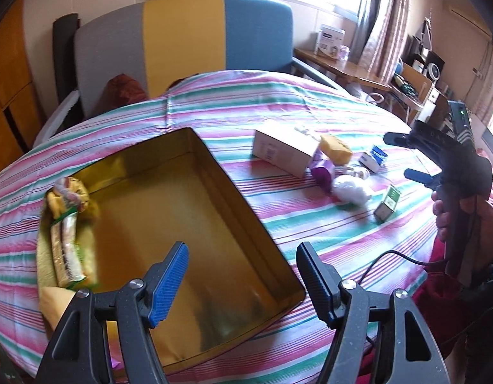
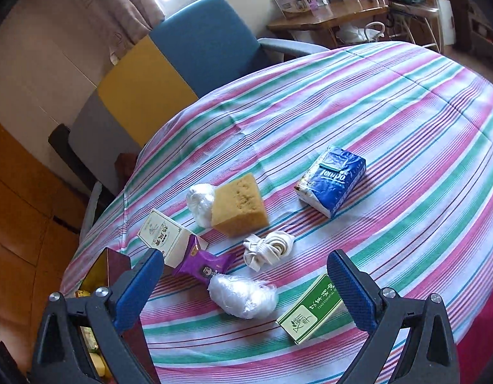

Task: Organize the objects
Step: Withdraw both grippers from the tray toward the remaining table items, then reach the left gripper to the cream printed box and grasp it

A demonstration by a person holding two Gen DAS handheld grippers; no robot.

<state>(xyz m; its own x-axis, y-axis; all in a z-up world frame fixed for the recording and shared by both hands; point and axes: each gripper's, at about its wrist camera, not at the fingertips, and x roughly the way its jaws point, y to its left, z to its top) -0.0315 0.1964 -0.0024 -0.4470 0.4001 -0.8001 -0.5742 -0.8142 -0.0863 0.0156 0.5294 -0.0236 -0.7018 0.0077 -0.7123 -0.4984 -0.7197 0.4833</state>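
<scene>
- hovering above the striped tablecloth (image 2: 390, 121), the right gripper (image 2: 246, 291) has its jaws spread wide and holds nothing; the green-and-white carton (image 2: 310, 307) lies just beside its right finger, the clear plastic bundle (image 2: 243, 294) between the two.
- the left gripper (image 1: 243, 284) is likewise spread and empty, poised over the near corner of the gold tin (image 1: 265, 233).
- tin contents: snack packets (image 1: 67, 224) along the left wall only; most of the floor is bare.
- loose items clustered well apart from the tin: yellow sponge (image 2: 240, 208), tempo tissue pack (image 2: 332, 182), coiled white strap (image 2: 269, 246), purple wrapper (image 2: 205, 265), white box (image 2: 163, 233).
- recommendation (a judgement): take the carton across its narrow sides, descending squarely so the bundle is not nudged.
- risk: the cloth may drag under a low pad.
</scene>
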